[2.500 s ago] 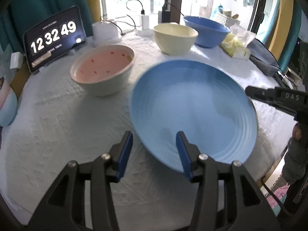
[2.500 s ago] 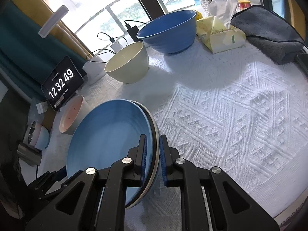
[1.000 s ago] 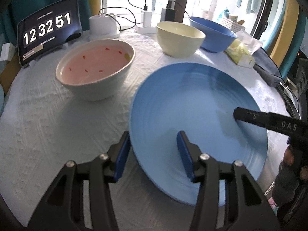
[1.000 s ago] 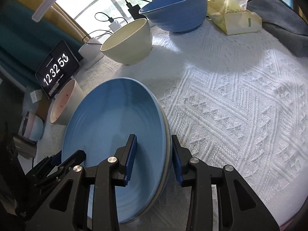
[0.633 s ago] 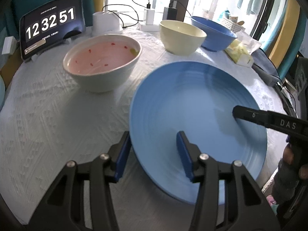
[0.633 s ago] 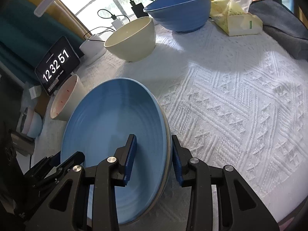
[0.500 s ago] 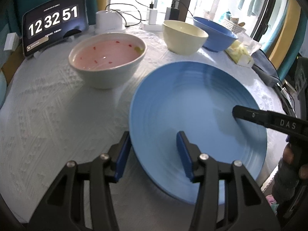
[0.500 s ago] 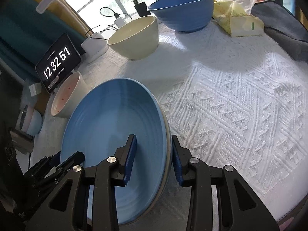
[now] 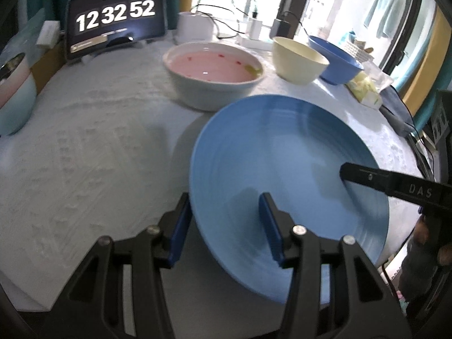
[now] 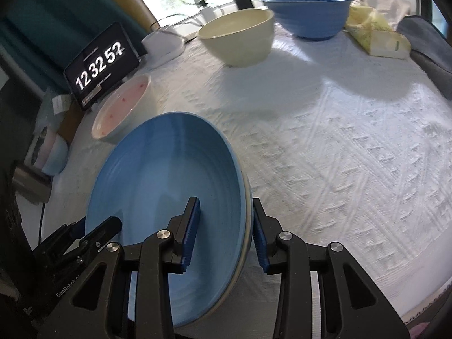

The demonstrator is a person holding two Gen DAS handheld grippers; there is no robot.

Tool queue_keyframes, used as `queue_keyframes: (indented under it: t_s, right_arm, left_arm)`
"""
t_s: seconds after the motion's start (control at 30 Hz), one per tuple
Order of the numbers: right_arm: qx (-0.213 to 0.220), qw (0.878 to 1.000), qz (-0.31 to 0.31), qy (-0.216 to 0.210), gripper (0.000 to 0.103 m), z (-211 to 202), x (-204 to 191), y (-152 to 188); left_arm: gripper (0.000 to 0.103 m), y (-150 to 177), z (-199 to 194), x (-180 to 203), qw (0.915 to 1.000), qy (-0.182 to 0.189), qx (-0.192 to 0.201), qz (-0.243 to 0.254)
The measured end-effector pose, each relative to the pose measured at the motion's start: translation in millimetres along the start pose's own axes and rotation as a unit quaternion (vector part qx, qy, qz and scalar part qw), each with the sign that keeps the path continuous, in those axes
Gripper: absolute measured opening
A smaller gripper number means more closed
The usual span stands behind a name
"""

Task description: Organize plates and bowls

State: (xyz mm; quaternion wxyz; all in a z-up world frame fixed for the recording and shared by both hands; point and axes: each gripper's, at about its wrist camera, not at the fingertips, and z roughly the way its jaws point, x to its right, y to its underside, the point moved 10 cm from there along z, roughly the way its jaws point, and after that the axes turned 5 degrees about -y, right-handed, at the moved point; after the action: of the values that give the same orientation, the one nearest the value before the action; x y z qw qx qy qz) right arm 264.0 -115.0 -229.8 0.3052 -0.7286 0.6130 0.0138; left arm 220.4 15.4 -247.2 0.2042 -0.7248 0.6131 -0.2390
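A large blue plate (image 9: 285, 155) lies near the table's front edge; in the right wrist view (image 10: 166, 192) it sits on a second plate whose pale rim (image 10: 248, 214) shows beneath it. My left gripper (image 9: 223, 226) is open, its jaws straddling the plate's near-left rim. My right gripper (image 10: 226, 223) is open, its jaws straddling the right rim of both plates. The right gripper's finger (image 9: 389, 183) shows over the plate in the left wrist view. A pink bowl (image 9: 214, 73), a cream bowl (image 9: 299, 59) and a blue bowl (image 9: 336, 62) stand further back.
A clock tablet (image 9: 115, 19) stands at the back left. A pink-and-blue cup (image 9: 14, 90) is at the far left. A tissue pack (image 10: 378, 36) and a grey cloth (image 10: 426, 45) lie at the right. Chargers and cables (image 9: 254, 25) sit by the window. A white cloth (image 10: 339, 141) covers the table.
My right gripper has let go of the plates: shut on their rim 2.5 s ago, open since. Both views have shifted left, and the pink bowl sits nearer the plate.
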Motion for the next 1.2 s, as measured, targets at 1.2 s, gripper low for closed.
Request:
queue_keyframes:
  t_s: [1.2]
  right_arm:
    - [-0.033,0.996,-0.068,-0.047,0.039,94,-125,-36]
  left_arm:
    - [0.049,-53,20,-144,0.9936,-0.075,0.029,-0.078]
